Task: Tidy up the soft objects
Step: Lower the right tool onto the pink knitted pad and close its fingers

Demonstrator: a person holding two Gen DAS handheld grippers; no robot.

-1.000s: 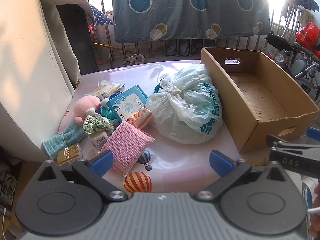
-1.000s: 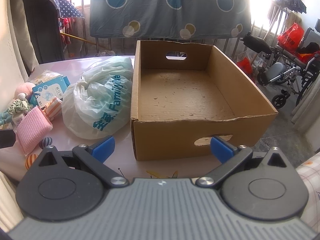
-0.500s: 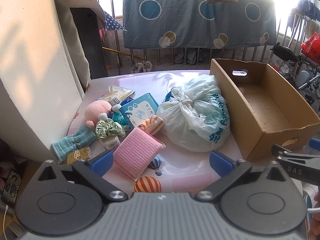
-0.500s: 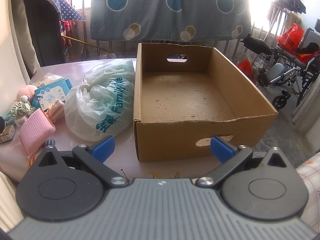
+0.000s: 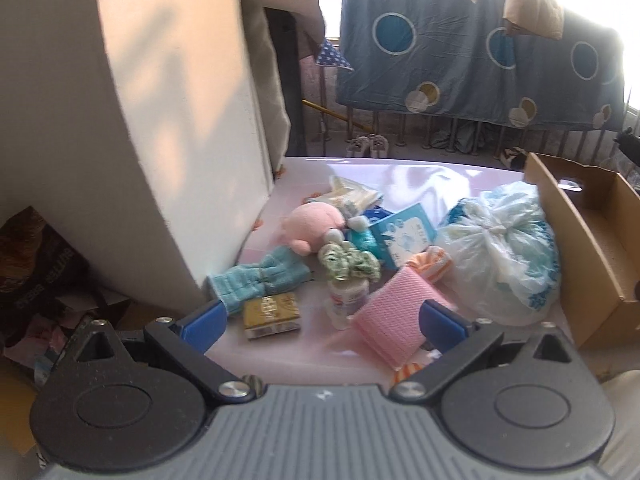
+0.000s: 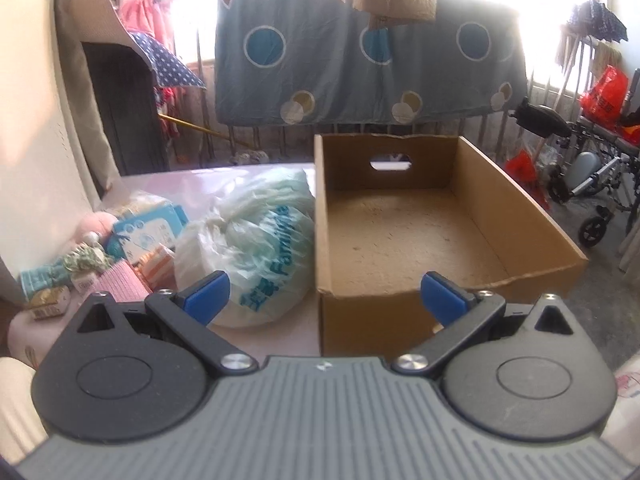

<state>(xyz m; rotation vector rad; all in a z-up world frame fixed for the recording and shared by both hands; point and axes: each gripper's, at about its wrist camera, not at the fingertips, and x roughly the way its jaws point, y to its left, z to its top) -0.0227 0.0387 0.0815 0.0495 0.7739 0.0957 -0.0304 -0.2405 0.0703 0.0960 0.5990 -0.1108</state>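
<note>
The pink knitted cloth (image 5: 394, 322) lies on the counter (image 5: 400, 176), its long axis angled toward the cardboard box (image 6: 452, 240), whose bare floor only the right view shows. Left gripper (image 5: 324, 322) and right gripper (image 6: 324, 294) fingers are spread, holding nothing.

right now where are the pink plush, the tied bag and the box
pink plush (image 5: 316, 222): left wrist view, on its round head
tied bag (image 6: 256, 240): right wrist view, on its bulging side by the print
box (image 6: 520, 276): right wrist view, on its near rim
</note>
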